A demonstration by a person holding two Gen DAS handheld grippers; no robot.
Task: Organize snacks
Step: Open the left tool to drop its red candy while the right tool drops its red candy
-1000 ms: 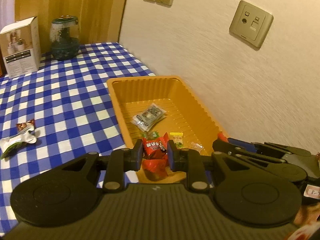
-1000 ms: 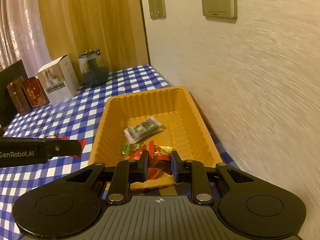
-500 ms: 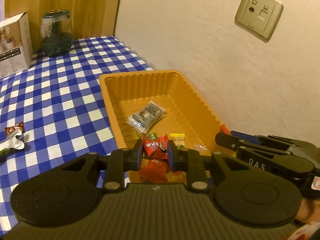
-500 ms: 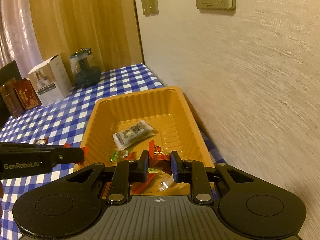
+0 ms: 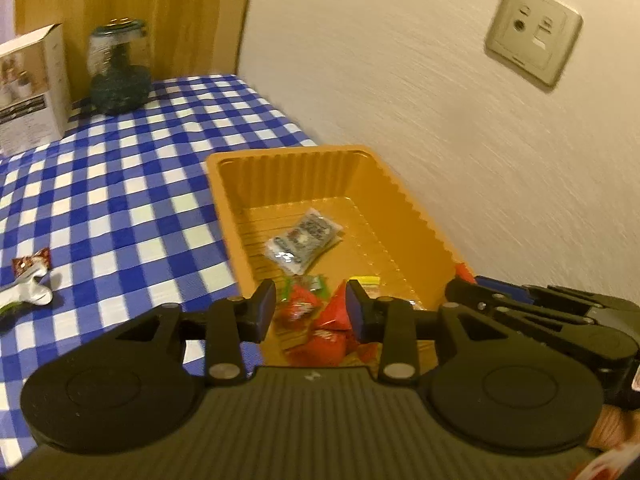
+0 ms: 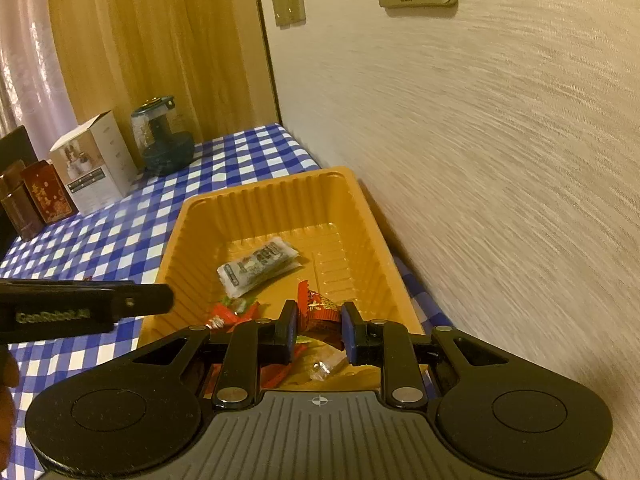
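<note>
An orange tray (image 5: 236, 216) (image 6: 192, 236) stands on the blue checked cloth against the wall. In it lie a grey-white packet (image 5: 304, 238) (image 6: 258, 266) and several red, green and yellow snacks at the near end. My left gripper (image 5: 311, 312) is open above that near end, with red snacks (image 5: 326, 340) lying loose in the tray below it. My right gripper (image 6: 319, 330) is shut on a red snack packet (image 6: 320, 314) over the tray's near end. The right gripper shows at the right of the left wrist view (image 5: 532, 320).
On the cloth left of the tray lie a small red-brown snack (image 5: 32, 262) and a white wrapper (image 5: 28, 288). A white box (image 6: 94, 162), a dark glass jar (image 6: 162, 136) and brown-red boxes (image 6: 34, 196) stand at the far end. The wall runs along the right.
My left gripper has opened and let go of its red snack, which now lies in the tray. My right gripper has moved further over the tray with its red packet.
</note>
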